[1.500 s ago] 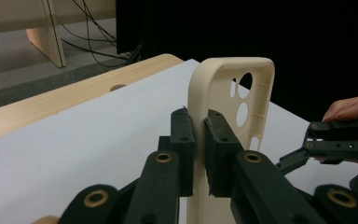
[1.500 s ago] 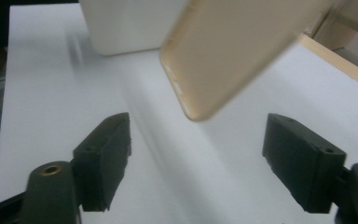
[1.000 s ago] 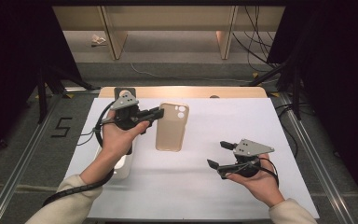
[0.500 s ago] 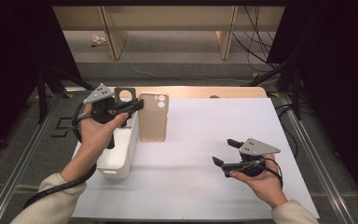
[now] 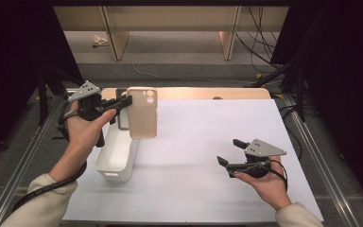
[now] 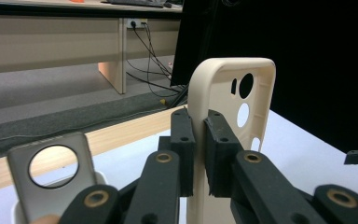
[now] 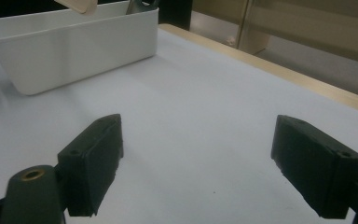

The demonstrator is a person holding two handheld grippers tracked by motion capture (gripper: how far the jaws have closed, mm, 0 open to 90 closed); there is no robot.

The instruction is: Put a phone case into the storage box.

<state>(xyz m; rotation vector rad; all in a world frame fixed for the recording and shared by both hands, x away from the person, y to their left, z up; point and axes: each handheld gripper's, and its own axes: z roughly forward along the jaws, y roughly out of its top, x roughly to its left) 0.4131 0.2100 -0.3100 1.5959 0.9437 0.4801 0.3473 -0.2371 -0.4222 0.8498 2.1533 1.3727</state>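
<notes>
Left gripper (image 5: 125, 101): in my left hand at the far left of the table, jaws clamped on one long edge of the beige phone case (image 5: 143, 112). In the left gripper view the two black pads (image 6: 182, 140) pinch the case wall from both sides, with no gap showing.

Beige phone case: held upright and clear of the table, camera cut-outs at its top end. In the high view it hangs just right of the white bin (image 5: 118, 151), overlapping the bin's far right corner. In the left gripper view (image 6: 233, 130) its hollow inner side faces right and the cut-outs show as dark and white holes.

White bin: stands on the white table cover (image 5: 208, 142) at the left, long side running near to far. My left hand (image 5: 82, 130) is above its far left part.

Grey phone case (image 6: 51, 172): stands in the far end of the bin, with one large round camera opening near its top. In the high view (image 5: 122, 113) it shows as a dark frame just behind the beige case.

Right gripper (image 5: 231, 151): in my right hand at the near right of the table, jaws spread wide with nothing between them. In the right gripper view (image 7: 196, 163) the two pads stand well apart over bare cover.

Right gripper to bin: well apart; the bin (image 7: 74, 46) lies across the cover at the far left of that view.
</notes>
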